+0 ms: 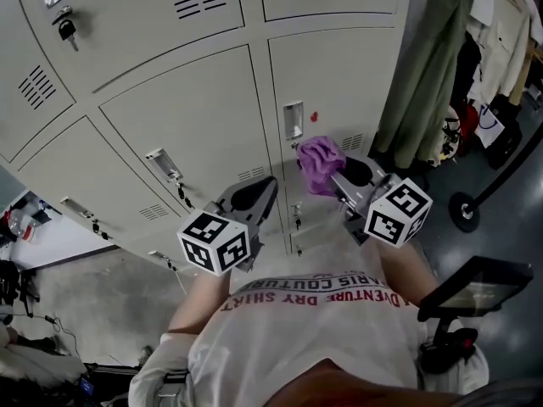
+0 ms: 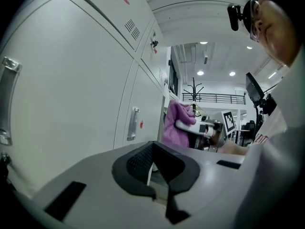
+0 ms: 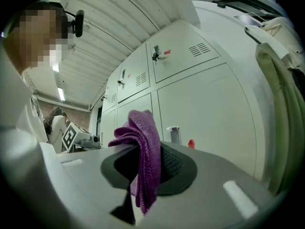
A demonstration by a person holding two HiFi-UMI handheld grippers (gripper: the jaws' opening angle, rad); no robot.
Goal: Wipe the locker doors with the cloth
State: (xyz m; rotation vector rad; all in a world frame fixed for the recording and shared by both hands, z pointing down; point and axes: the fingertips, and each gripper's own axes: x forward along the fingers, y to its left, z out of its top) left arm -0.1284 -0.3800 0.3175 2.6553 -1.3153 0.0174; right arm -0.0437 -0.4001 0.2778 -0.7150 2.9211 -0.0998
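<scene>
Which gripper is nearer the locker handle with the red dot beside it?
Right. The right gripper, holding the cloth, is just below-right of the handle; the left gripper hangs lower, to its left.

My cloth (image 3: 145, 156) is a nubbly, matt purple knit. The locker doors (image 1: 195, 117) are smooth painted metal with a soft sheen, their handles (image 1: 293, 119) bright bare metal. My right gripper (image 3: 143, 168) has a matt grey plastic shell.

Cloth (image 1: 320, 164) before locker doors (image 1: 204, 117) (coats (image 1: 424, 75) rightward)
</scene>
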